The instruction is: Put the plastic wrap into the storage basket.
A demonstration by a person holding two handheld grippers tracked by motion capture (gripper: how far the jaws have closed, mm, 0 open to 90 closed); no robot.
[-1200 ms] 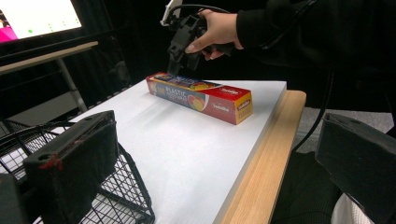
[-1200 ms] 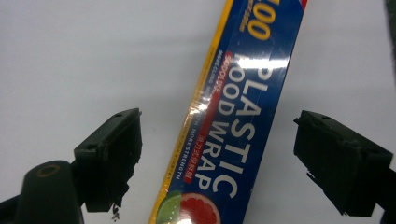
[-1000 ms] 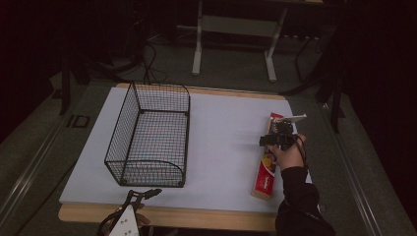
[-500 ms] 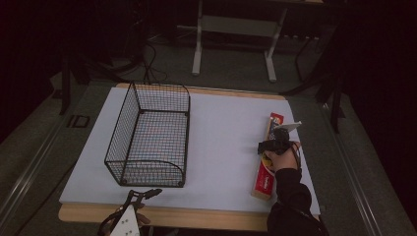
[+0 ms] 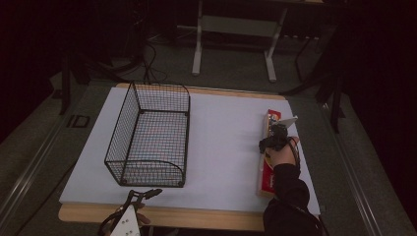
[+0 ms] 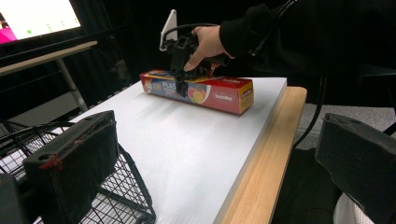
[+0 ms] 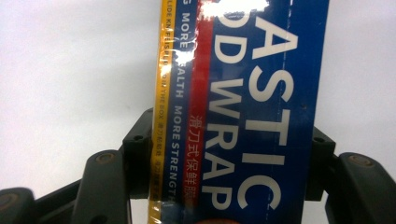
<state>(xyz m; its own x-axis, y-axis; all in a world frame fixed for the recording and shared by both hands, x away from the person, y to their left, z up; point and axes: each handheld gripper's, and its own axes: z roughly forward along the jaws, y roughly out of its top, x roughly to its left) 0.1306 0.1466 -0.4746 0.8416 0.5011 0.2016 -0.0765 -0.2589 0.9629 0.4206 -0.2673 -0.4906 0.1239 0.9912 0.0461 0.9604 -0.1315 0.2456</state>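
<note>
The right gripper (image 5: 273, 139), jaws just closed across the plastic wrap box (image 6: 201, 92) near the table's right edge, grips it about mid-length; probably light, stiff, glossy-slick cardboard, while the left gripper (image 6: 219, 163) gapes wide.

A dim room. A wood-edged table (image 5: 162, 216) carries a white board (image 5: 221, 142); grey floor (image 5: 231, 69) lies beyond its far edge, where a white-legged desk frame (image 5: 233, 34) stands. A lit monitor (image 6: 39, 18) glows.

Wire basket (image 5: 150, 142) left on table (image 5: 223, 147) – wrap box (image 5: 269, 152) right.
</note>
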